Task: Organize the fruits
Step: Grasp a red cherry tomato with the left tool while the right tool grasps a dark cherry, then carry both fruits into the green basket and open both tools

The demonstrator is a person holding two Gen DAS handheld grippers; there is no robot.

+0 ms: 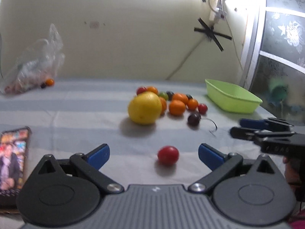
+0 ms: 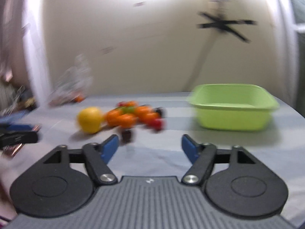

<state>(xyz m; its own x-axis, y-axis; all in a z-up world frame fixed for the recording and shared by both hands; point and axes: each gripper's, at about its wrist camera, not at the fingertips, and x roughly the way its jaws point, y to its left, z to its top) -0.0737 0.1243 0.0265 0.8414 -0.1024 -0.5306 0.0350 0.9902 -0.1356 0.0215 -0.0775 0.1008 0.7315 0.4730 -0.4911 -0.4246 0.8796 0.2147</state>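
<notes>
- Surface, covered in a pale striped cloth, carries everything; the right wrist view is blurred.
- Green tub sits at the far right, empty as far as I can see; I judge it the place for the fruit.
- Clear plastic bag lies far left with a few small fruits beside it.
- Phone rests at my near left, screen lit.
- Yellow citrus fronts the pile mid-surface. Looks heavy, firm and wide; I'd take it across the middle with the fingers fully spread.
- Oranges cluster behind it, touching one another. Light, firm, likely to roll.
- Dark cherry, stem attached, sits just apart from the pile.
- Red tomato lies alone, between the spread fingers of my left gripper. Soft, smooth skin: close gently on its sides.
- Right gripper hovers with fingers spread, holding nothing.
</notes>
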